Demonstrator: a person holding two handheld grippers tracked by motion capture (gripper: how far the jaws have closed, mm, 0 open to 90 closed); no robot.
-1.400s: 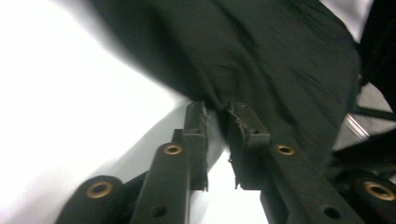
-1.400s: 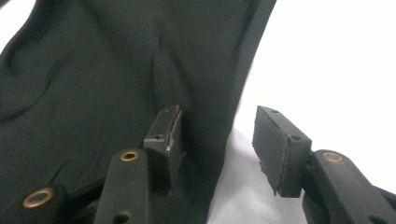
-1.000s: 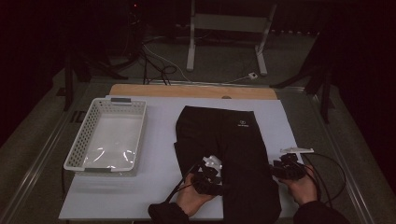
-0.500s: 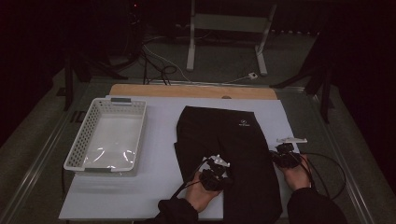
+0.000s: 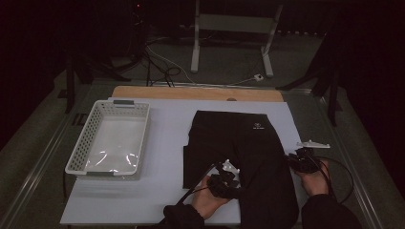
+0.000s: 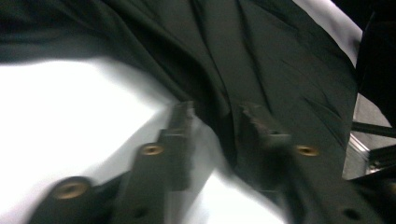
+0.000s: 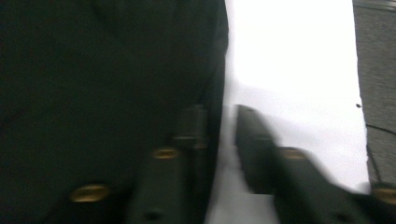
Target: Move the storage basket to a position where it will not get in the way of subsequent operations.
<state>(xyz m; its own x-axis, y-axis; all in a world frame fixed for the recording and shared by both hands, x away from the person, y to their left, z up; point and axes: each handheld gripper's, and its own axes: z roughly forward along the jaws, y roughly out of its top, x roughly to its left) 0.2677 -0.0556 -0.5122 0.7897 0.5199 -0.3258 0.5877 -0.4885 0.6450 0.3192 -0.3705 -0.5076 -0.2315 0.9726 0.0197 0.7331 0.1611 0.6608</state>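
Note:
A black garment (image 5: 243, 143) with a small white logo lies flat on the white table cover (image 5: 157, 195). My left gripper (image 5: 225, 175) rests at its lower left edge. In the left gripper view that gripper (image 6: 215, 109) is open; its jaws have just been opening, with the fabric's edge (image 6: 219, 70) loose between them. My right gripper (image 5: 300, 160) sits at the garment's right edge. In the right gripper view that gripper (image 7: 219, 112) is open too, its jaws just opened, one over the cloth (image 7: 93, 93) and one over white cover, astride the hem.
An empty white plastic basket (image 5: 144, 138) stands at the table's left. A wooden strip (image 5: 191, 93) runs along the far edge. Beyond it, a metal stand (image 5: 229, 28) and cables lie on the dark floor. Each gripper's cable trails toward the near edge.
My right hand has shifted a little farther up the table along the garment's right edge. The left hand has stayed about where it was.

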